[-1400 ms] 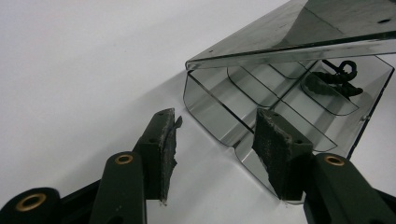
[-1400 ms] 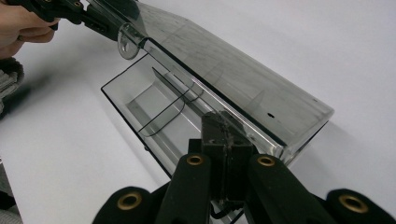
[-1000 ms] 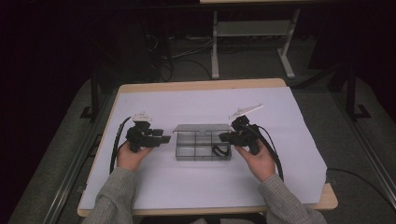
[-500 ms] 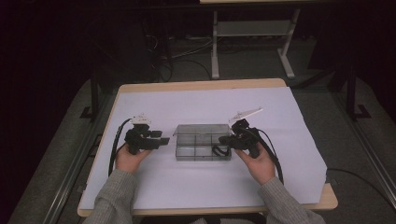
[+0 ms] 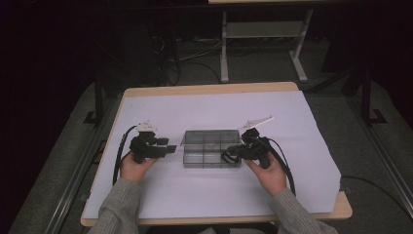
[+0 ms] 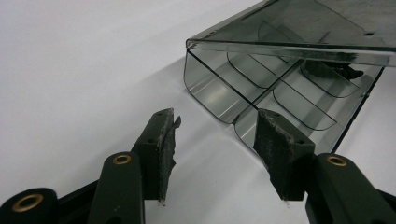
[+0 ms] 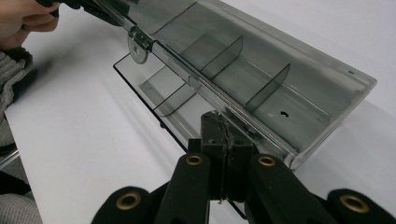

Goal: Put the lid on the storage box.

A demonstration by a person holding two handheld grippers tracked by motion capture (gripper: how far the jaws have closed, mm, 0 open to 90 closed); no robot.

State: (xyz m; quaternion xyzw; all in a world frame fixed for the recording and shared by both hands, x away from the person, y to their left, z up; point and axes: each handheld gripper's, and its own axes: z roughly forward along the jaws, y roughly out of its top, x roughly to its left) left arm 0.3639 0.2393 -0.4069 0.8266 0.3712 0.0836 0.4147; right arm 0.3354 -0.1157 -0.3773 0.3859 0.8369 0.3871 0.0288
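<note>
Two grippers flanked the smoky clear-plastic compartment box [image 5: 212,148], which lay mid-tabletop [image 5: 311,146] with its long axis running from one to the other. The right gripper [image 5: 232,156] was clenched on the box's right end — seemingly its lid edge — while the left gripper [image 5: 170,148] stood released just beside the left end.

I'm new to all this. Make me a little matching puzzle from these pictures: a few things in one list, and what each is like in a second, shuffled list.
Things:
1. left tool
2. right tool
3. box
4. sleeves

Descriptions:
A. clear, smoky plastic with dividers inside
B. grey knit
C. jaws apart, nothing between them
D. jaws shut on the lid's edge

Pairs: 1-C, 2-D, 3-A, 4-B
</note>
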